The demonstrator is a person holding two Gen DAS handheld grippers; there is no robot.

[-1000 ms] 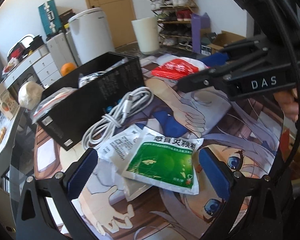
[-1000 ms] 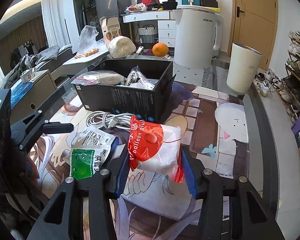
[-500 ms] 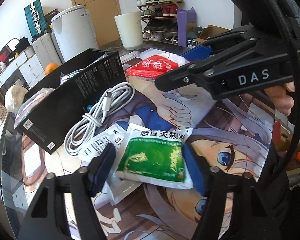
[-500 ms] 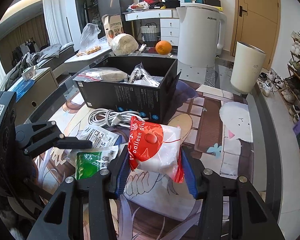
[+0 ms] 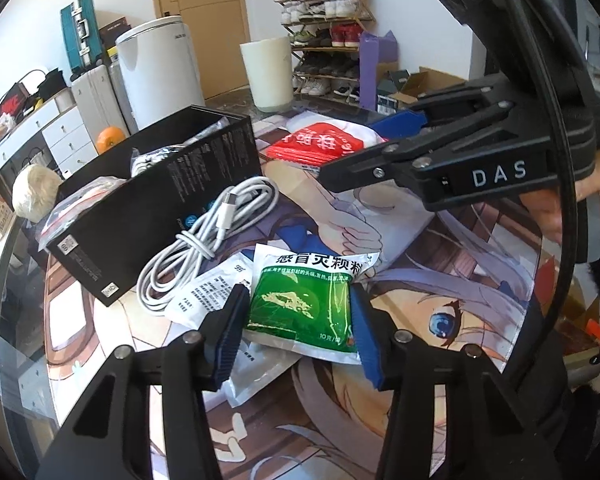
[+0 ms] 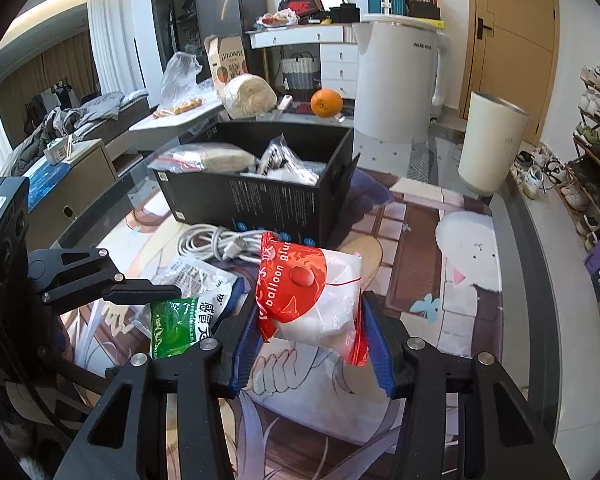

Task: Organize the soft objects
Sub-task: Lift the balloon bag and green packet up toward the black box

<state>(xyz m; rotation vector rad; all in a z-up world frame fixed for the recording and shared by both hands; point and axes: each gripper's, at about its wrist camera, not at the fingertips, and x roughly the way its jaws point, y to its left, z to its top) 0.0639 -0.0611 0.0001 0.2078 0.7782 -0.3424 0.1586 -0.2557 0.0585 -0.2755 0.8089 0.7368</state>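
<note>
A green medicine sachet (image 5: 300, 304) lies on the printed table mat (image 5: 420, 280), on top of a white sachet (image 5: 208, 292). My left gripper (image 5: 298, 320) has a blue pad against each side of it; its jaws are still closing and the sachet buckles slightly. My right gripper (image 6: 310, 344) is shut on a red-and-white balloon-glue bag (image 6: 312, 296), held just above the mat. The same bag (image 5: 320, 144) shows in the left wrist view behind the right gripper's arm. A coiled white cable (image 5: 204, 236) lies beside an open black box (image 6: 260, 196) holding several bagged items.
Behind the box stand a white kettle (image 6: 396, 80) and an orange (image 6: 326, 103). A white cylindrical bin (image 6: 492, 144) is on the floor at the right, near a shoe rack (image 5: 324, 40). The glass table edge (image 6: 512, 248) curves along the right.
The left gripper's jaws came together from wide apart onto the sides of the green sachet, and the view shifted slightly. The right gripper and its bag stayed still.
</note>
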